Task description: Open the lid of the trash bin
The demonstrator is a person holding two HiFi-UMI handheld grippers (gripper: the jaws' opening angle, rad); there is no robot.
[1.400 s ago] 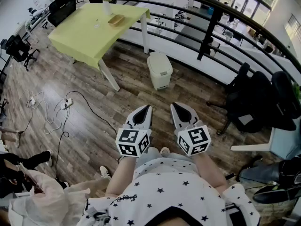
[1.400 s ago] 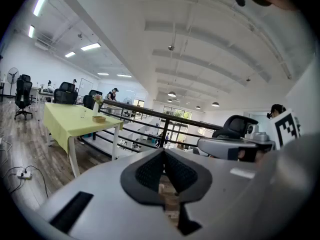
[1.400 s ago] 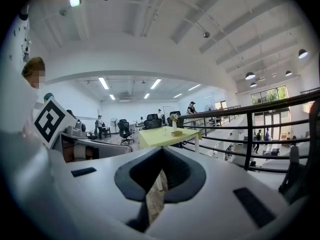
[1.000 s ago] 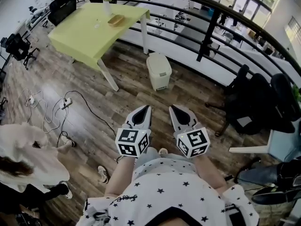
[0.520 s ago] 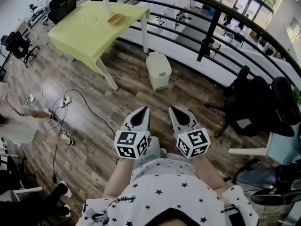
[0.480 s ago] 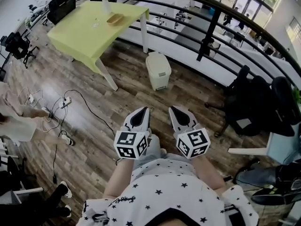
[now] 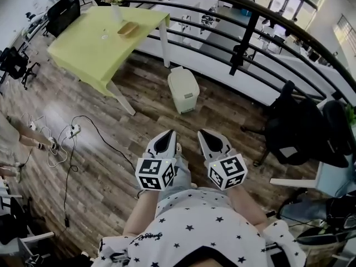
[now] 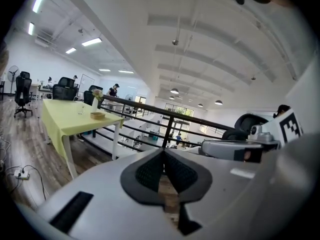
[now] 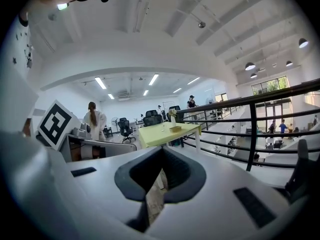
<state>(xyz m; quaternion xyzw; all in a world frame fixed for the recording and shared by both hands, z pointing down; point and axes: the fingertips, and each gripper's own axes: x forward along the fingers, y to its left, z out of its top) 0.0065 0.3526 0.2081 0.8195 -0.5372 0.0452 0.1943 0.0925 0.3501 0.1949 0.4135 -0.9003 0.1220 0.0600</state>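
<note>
Evidently approach step: trash bin (image 7: 183, 90) stood on wood floor (image 7: 111, 154) by railing (image 7: 245, 36), near yellow table (image 7: 94, 49); pale, rounded, lid shut. Well apart, left gripper (image 7: 167, 135) and right gripper (image 7: 207, 136) hung empty, jaws together. Next move likely: get closer, reach lid edge.

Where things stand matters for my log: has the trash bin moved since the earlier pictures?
No. The trash bin keeps its place beside the white leg of the yellow table; only the view shifted.
</note>
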